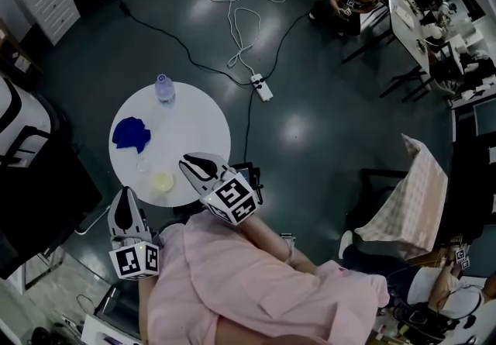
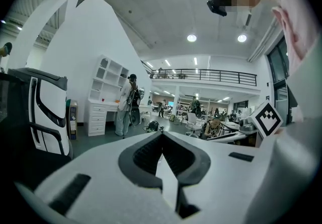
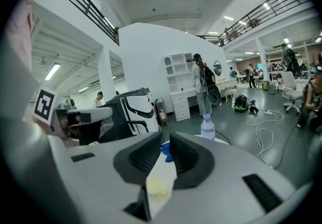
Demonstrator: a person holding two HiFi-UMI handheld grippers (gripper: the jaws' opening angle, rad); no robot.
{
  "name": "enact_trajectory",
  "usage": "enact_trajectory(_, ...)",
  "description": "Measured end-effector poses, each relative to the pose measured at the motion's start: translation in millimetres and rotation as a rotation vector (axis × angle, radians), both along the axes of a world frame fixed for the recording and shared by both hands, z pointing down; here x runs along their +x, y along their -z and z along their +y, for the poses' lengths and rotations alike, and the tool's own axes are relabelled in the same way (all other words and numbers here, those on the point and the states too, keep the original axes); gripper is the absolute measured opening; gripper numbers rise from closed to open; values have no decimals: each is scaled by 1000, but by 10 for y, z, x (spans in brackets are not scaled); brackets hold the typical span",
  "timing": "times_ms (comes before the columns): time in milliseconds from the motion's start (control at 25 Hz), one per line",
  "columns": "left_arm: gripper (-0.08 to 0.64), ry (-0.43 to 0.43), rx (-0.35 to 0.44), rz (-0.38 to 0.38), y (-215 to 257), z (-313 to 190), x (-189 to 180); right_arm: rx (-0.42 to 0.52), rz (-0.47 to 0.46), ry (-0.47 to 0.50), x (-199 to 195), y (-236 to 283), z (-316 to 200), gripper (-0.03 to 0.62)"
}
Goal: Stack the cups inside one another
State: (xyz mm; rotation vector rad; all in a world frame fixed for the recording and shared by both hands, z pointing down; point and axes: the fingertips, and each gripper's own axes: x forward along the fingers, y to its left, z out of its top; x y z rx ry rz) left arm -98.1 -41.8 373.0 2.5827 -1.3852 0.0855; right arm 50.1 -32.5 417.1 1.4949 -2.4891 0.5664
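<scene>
One yellowish cup (image 1: pixel 163 181) sits at the near edge of the round table (image 1: pixel 198 115), just left of my right gripper (image 1: pixel 188 162). Single cup or nested stack, I can't resolve. Right jaws are nearly together and empty. My left gripper (image 1: pixel 124 198) is closed and empty, off the table.

On table (image 1: pixel 194 130): bottle (image 1: pixel 164 87) far, cloth (image 1: pixel 132 132) left, cup (image 1: pixel 163 181) near edge.

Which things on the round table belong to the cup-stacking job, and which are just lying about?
Job: yellowish cup; right gripper; left gripper.
Lying about: water bottle; blue cloth.
</scene>
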Motion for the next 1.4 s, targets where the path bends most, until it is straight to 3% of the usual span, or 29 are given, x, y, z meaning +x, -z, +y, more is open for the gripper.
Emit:
enact_trajectory(680, 9, 4, 17, -4, 52, -44, 305, -1, 12, 20, 272, -67, -95, 41)
enact_trajectory(960, 9, 64, 28, -1, 148, 16, 472, -15, 52, 104, 408, -65, -140, 89)
enact_trajectory(1400, 9, 205, 1, 30, 30, 71, 110, -77, 111, 253, 40, -405, -317, 91)
